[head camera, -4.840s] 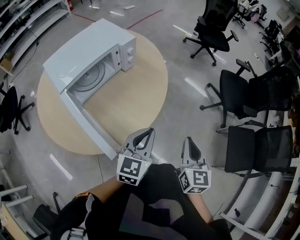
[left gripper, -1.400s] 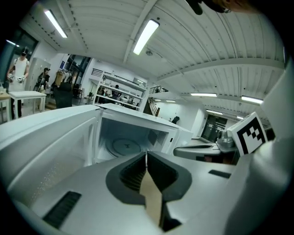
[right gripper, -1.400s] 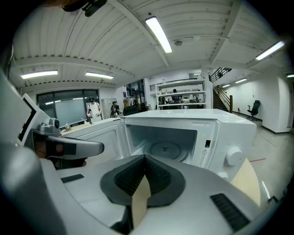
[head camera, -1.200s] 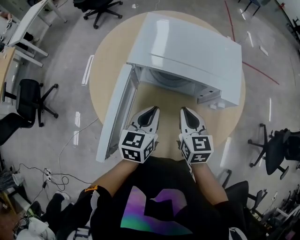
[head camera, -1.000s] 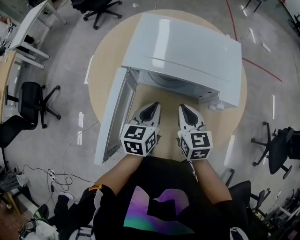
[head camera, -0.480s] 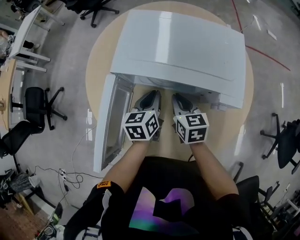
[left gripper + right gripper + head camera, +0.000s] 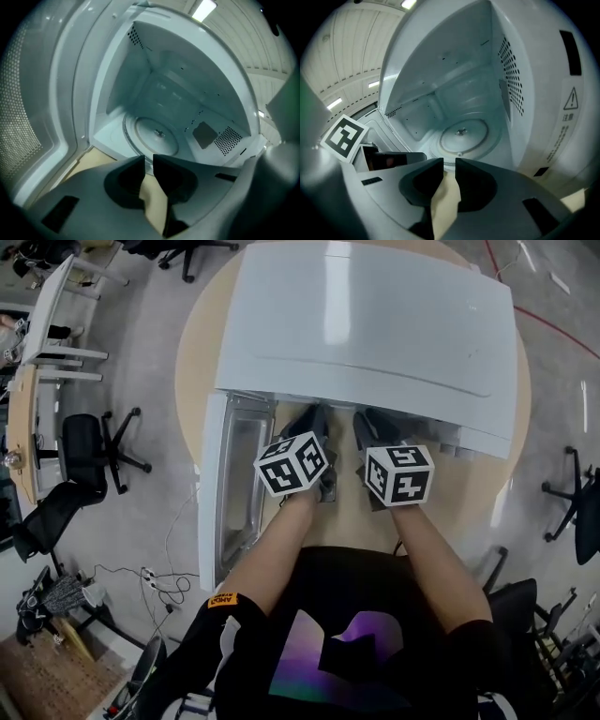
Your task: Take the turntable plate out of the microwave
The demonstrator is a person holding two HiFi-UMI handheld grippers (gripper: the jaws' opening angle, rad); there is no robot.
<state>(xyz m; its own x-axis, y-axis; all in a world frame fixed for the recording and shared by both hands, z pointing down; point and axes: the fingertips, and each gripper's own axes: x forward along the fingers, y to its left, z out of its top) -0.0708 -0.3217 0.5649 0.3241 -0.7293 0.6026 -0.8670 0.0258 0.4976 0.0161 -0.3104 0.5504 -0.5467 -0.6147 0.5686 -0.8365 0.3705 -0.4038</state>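
1. Head view: a round wooden table [image 7: 194, 381] stands on a grey floor, with office chairs [image 7: 89, 442] and loose cables [image 7: 159, 577] off to the left. A white microwave [image 7: 375, 324] covers most of the tabletop, its door [image 7: 230, 488] swung open on the left. Both forearms reach straight ahead; the left gripper [image 7: 314, 420] and right gripper [image 7: 368, 425] sit side by side at the oven's mouth, tips under its front edge.
2. Left gripper view: the jaws are drawn nearly together, with only a thin slit between the tips and nothing gripped. The turntable plate [image 7: 152, 135] lies flat on the cavity floor just beyond them.
3. Right gripper view: these jaws are likewise almost closed and empty. The plate rests inside, ahead of the tips; a marker cube [image 7: 342, 136] shows at the left.
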